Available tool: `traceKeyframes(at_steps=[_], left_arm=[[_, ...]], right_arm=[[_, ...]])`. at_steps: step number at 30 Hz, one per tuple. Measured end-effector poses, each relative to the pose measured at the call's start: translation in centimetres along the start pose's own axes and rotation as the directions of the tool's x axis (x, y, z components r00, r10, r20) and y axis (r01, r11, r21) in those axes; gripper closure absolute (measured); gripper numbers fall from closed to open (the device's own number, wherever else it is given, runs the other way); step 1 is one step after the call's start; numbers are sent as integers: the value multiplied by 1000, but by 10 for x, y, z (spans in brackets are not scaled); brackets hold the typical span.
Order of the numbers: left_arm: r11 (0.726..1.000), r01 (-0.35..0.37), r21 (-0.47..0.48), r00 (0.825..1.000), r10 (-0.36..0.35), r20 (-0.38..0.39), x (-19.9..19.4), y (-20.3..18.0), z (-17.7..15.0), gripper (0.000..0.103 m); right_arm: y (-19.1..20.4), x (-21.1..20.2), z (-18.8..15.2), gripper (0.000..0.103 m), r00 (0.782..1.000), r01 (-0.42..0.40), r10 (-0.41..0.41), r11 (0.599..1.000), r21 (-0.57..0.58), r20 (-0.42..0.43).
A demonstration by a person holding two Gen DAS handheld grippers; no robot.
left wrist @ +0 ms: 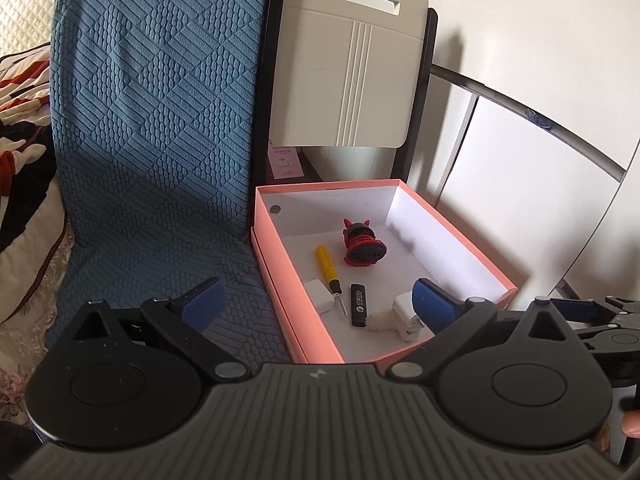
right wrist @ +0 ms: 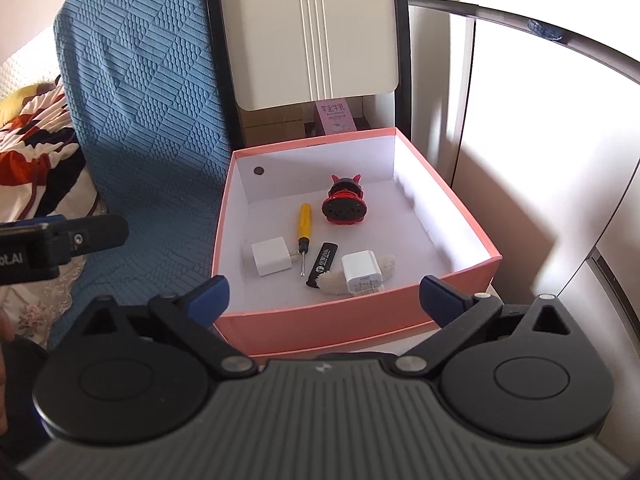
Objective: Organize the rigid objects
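A pink box [left wrist: 304, 320] [right wrist: 320, 322] with a white inside holds a red and black figurine [left wrist: 363, 244] [right wrist: 344, 202], a yellow screwdriver [left wrist: 326, 266] [right wrist: 305, 232], a black lighter [left wrist: 359, 304] [right wrist: 323, 259], two white plug adapters [left wrist: 320, 295] [right wrist: 271, 258] [right wrist: 362, 272] and a fluffy white piece [left wrist: 382, 320] [right wrist: 332, 282]. My left gripper [left wrist: 318, 300] hovers open over the box's near left corner, nothing between its blue pads. My right gripper [right wrist: 322, 294] stands open just before the box's front wall, empty.
A blue textured cover [left wrist: 152, 140] [right wrist: 140, 120] lies draped left of the box. A beige folded panel [left wrist: 348, 68] [right wrist: 312, 32] leans behind it. A white surface with a metal rail [left wrist: 532, 112] runs on the right. Patterned bedding [left wrist: 20, 120] lies far left.
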State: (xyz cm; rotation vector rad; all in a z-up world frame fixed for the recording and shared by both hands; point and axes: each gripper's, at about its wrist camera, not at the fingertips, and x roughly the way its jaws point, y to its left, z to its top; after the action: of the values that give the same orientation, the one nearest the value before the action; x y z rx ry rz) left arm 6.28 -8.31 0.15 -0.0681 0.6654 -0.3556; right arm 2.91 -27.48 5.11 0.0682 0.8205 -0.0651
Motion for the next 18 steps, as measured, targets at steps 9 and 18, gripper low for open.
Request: traceKeyframes(at_steps=[9, 18], left_arm=[[1000, -17, -12, 1000, 17, -7, 0, 0, 0, 0], [999, -29, -23, 999, 28, -15, 2, 0, 1, 0]], right_arm=[[1, 0, 0, 0, 1000, 0, 0, 1000, -4, 3], [0, -2, 0, 0, 1000, 4, -4, 1000, -3, 4]])
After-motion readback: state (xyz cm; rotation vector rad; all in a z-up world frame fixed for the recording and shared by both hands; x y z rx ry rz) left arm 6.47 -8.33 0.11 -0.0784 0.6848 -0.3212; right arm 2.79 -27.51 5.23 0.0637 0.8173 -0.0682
